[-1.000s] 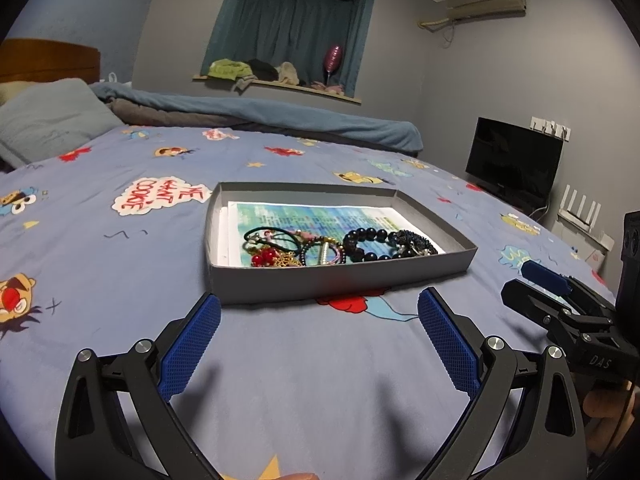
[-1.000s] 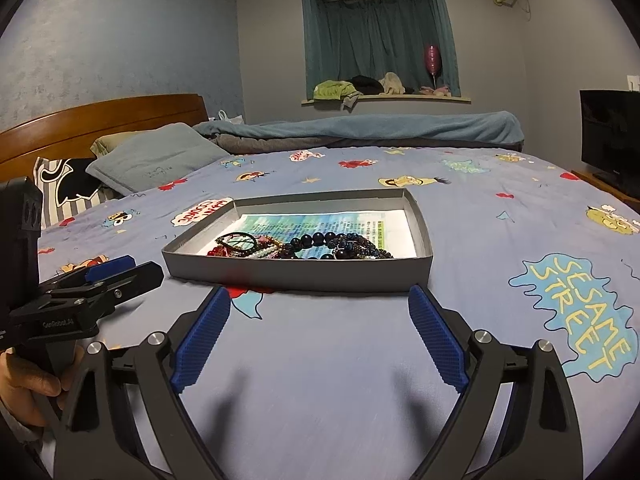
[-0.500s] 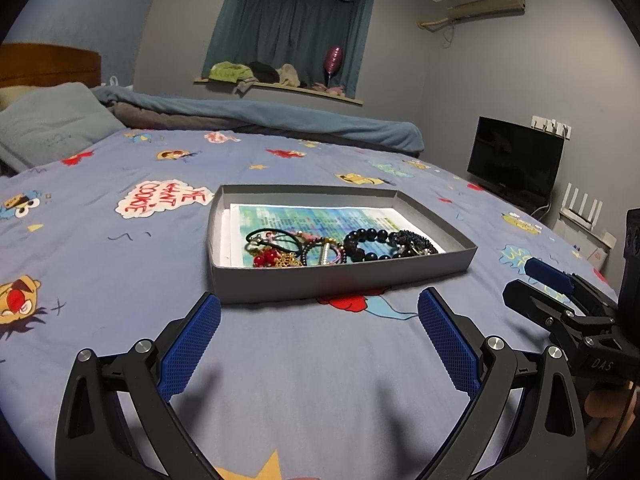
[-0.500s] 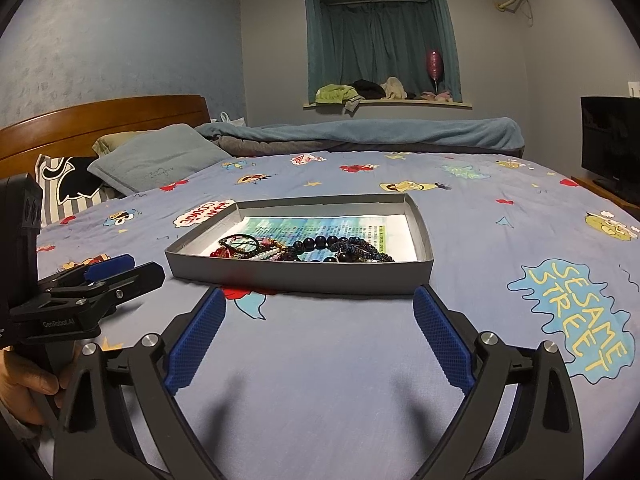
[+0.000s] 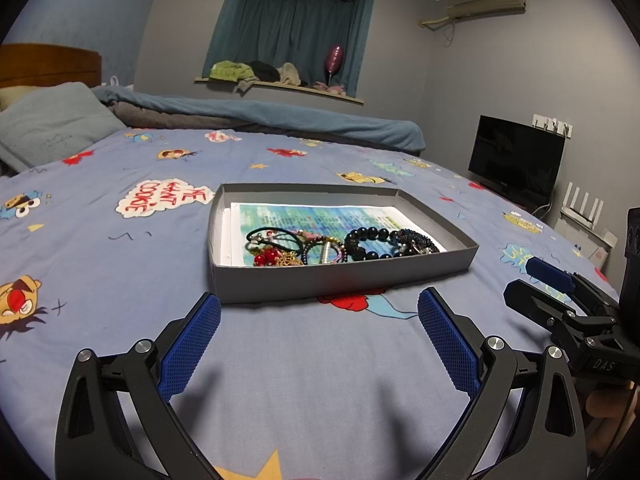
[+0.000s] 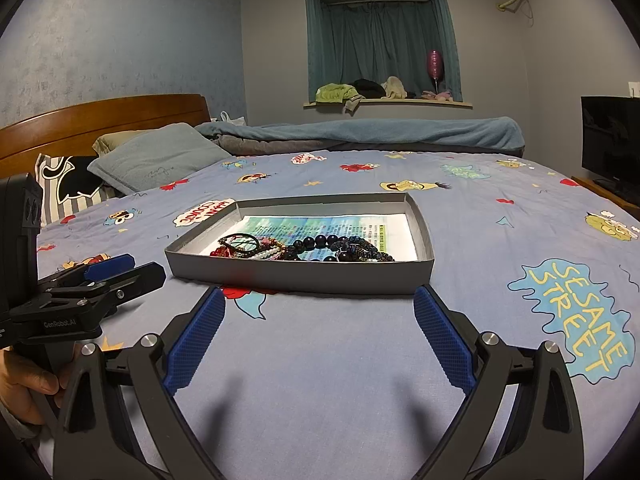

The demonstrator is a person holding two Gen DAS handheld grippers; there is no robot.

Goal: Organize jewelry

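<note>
While the big bed [image 5: 120, 264] with its cartoon sheet fills the room, a flat grey tray [image 5: 340, 276] sits on the middle of it. Inside the tray lies a sheet of printed paper [image 5: 320, 216]. The jewelry [image 5: 340, 244] is all bunched on the paper, by the tray wall nearest the tools. In the pile, a black bead bracelet [image 5: 366, 242] is the biggest piece. A loop of black cord [image 5: 272, 236] lies left of it, and a small red bead cluster [image 5: 266, 257] sits at the near left corner of the pile.

The left gripper [image 5: 318, 320] hangs just in front of the tray, spread wide, with nothing in it. The right gripper [image 6: 316, 316] also hangs just in front of the tray, spread wide and empty.

The pieces touch and cross each other. So a pinch on 1 piece could drag 2 or 3 along. The tray is light and the bed is soft, so a push on the tray wall could tip or slide it. Small chains could slip out of the wide blue pads [image 5: 188, 348].
</note>
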